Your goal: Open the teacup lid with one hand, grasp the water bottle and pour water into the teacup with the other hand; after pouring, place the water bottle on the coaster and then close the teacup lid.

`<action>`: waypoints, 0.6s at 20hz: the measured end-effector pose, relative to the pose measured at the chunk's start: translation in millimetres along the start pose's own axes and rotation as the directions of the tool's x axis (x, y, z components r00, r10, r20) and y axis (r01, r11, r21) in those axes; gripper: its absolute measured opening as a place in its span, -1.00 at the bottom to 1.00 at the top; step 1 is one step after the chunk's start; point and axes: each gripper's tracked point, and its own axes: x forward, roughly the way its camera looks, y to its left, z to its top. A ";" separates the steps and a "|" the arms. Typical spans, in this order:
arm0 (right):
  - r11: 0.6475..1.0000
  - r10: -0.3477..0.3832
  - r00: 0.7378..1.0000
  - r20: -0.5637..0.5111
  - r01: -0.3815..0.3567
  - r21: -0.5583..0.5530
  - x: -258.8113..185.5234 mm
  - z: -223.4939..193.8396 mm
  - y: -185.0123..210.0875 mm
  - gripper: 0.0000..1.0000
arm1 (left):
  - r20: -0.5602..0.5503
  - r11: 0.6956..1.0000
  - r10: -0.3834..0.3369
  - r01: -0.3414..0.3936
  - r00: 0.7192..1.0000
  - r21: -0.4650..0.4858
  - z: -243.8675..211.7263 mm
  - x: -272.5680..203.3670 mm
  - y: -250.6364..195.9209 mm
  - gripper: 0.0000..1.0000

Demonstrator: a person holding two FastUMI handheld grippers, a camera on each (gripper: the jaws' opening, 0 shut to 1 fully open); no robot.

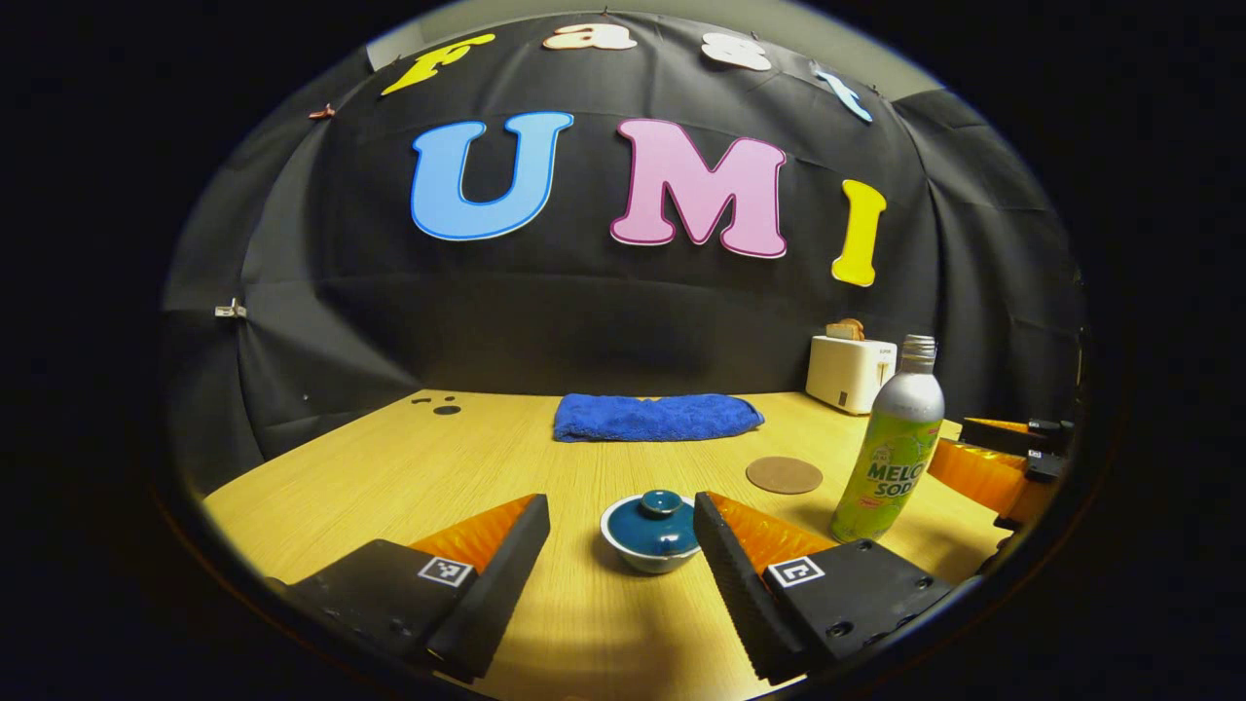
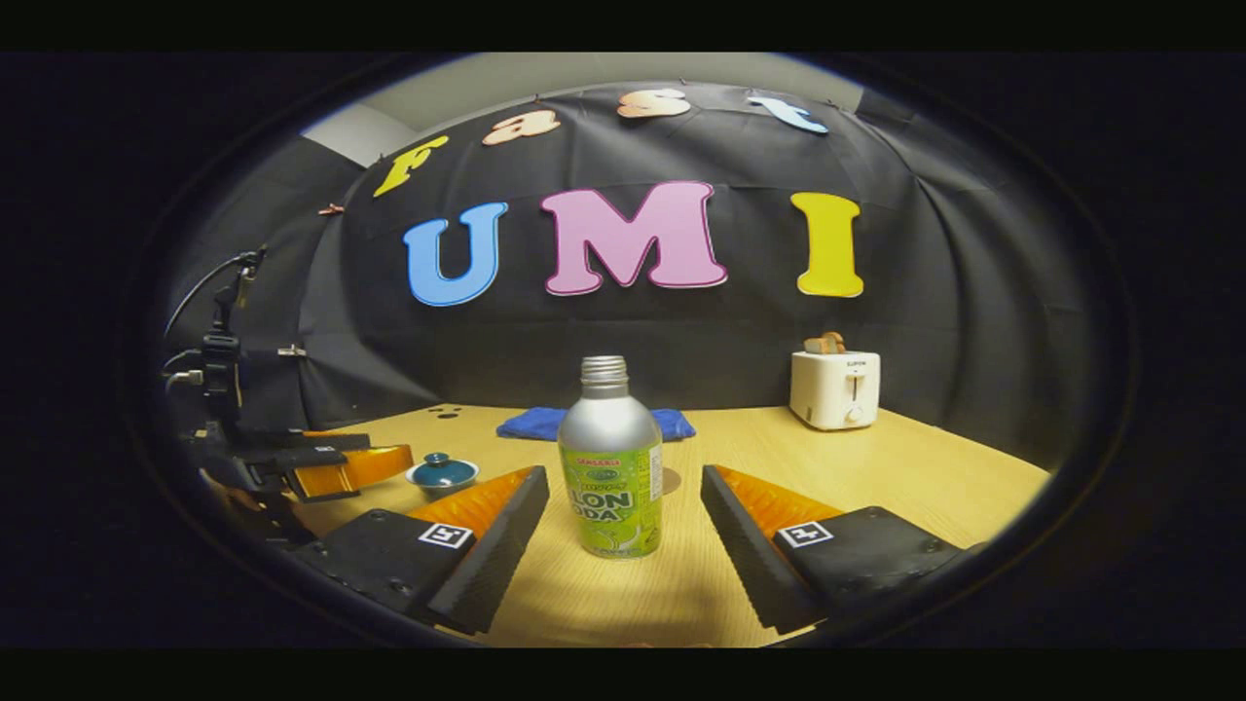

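The teacup (image 1: 650, 541) sits low in the centre of the left gripper view on the wooden table (image 1: 389, 477), its lid (image 1: 660, 516) still seated so that nothing of the inside can be judged; in the right gripper view it shows small at the lower left. The left gripper (image 1: 623, 531) has its fingers spread wide with the cup framed between the tips, touching neither side, which reads as lining up to take the lid by its knob. To the right of the cup in that view stands the water bottle (image 1: 891, 448), upright, its threaded neck bare with no cap on it; the metal body hides whatever liquid it holds. In the right gripper view the bottle is dead centre, and the right gripper (image 2: 623, 506) is likewise wide open, a finger on either side and clear of the bottle, apparently set to close on the body for the pour. The round coaster (image 1: 784, 475) lies bare between cup and bottle, a little farther back, probably kept close for setting the bottle down. Beyond it a folded blue towel (image 1: 657, 417) lies near the back edge, and a white toaster (image 1: 849, 372) with bread (image 1: 845, 329) in its slots stands at the right rear.
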 end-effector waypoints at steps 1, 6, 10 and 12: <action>1.000 0.000 1.000 0.000 0.000 0.005 -0.1 -0.2 -0.8 0.95 | -0.001 1.000 -0.007 0.007 1.000 0.006 2.6 10.4 -3.2 0.84; 1.000 -0.027 1.000 -0.005 0.027 -0.005 2.7 -5.5 -13.1 0.96 | -0.018 0.993 -0.055 0.056 0.998 0.100 2.9 46.2 -20.8 0.77; 0.999 -0.026 1.000 -0.010 0.026 0.022 3.6 -7.3 -17.7 0.96 | -0.054 0.991 -0.060 0.066 0.997 0.116 -3.4 66.1 -24.9 0.54; 0.999 -0.033 0.999 -0.014 0.034 0.027 4.6 -9.2 -22.7 0.96 | -0.063 0.988 -0.063 0.071 0.996 0.139 -6.4 72.1 -28.5 0.35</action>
